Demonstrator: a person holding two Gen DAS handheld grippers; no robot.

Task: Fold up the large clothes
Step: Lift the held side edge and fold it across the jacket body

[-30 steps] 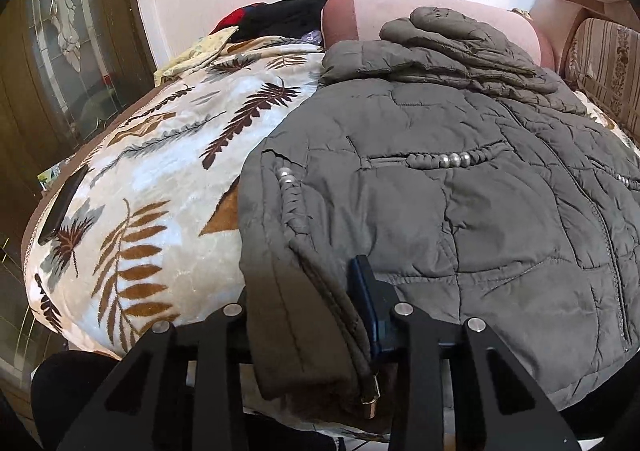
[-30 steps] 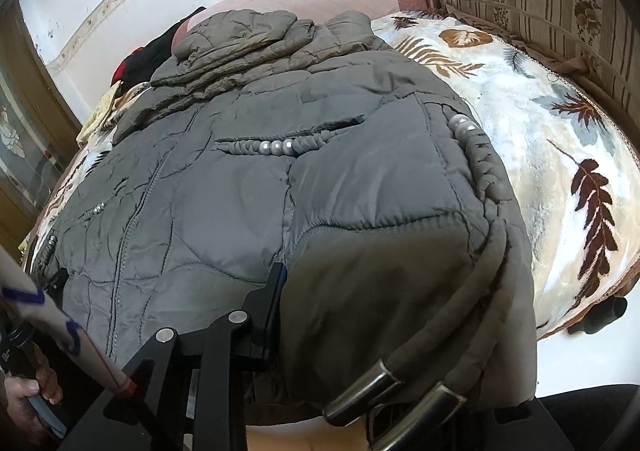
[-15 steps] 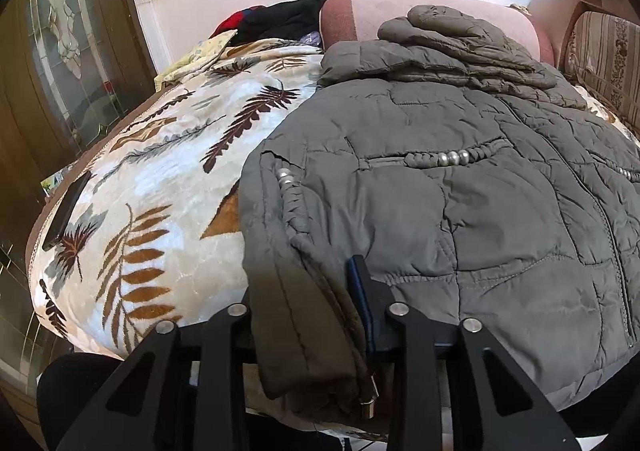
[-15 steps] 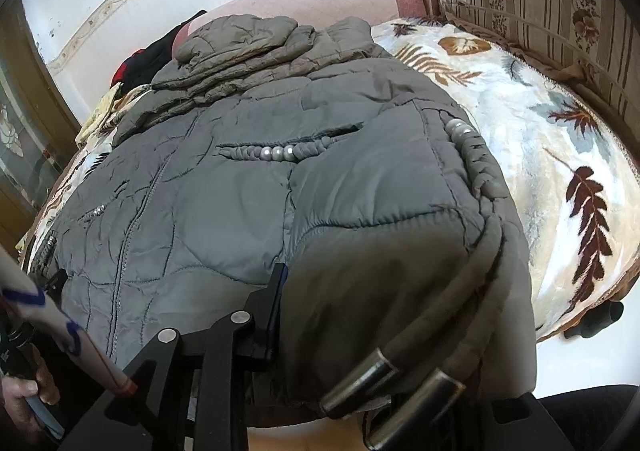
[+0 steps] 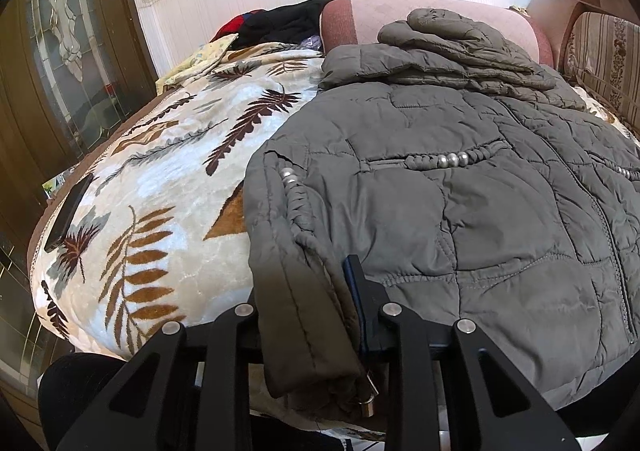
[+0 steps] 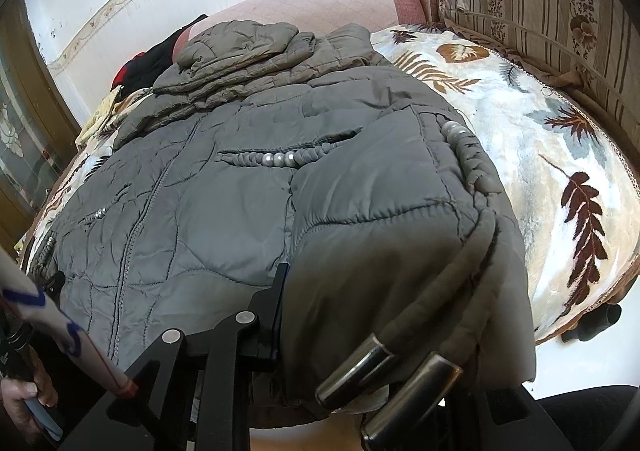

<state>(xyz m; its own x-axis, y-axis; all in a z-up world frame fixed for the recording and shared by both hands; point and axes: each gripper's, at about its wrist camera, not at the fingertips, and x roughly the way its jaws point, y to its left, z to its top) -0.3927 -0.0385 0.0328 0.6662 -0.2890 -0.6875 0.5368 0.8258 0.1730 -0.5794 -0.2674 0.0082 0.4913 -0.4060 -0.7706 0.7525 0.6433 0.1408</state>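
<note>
On the bed covered by a cream blanket printed with brown leaves [image 5: 152, 187] lies one grey quilted puffer jacket [image 5: 460, 211], spread front-up with its hood folded at the far end. Three silver beads sit in the braided trim of a pocket, and two metal-tipped drawcords [image 6: 400, 363] hang off the near hem. Two grippers grasp that hem — the left gripper [image 5: 308, 315] closing, its fingers pinching one bottom corner; the right gripper [image 6: 340, 315] pinching the other, only one finger [image 6: 276, 303] showing.
</note>
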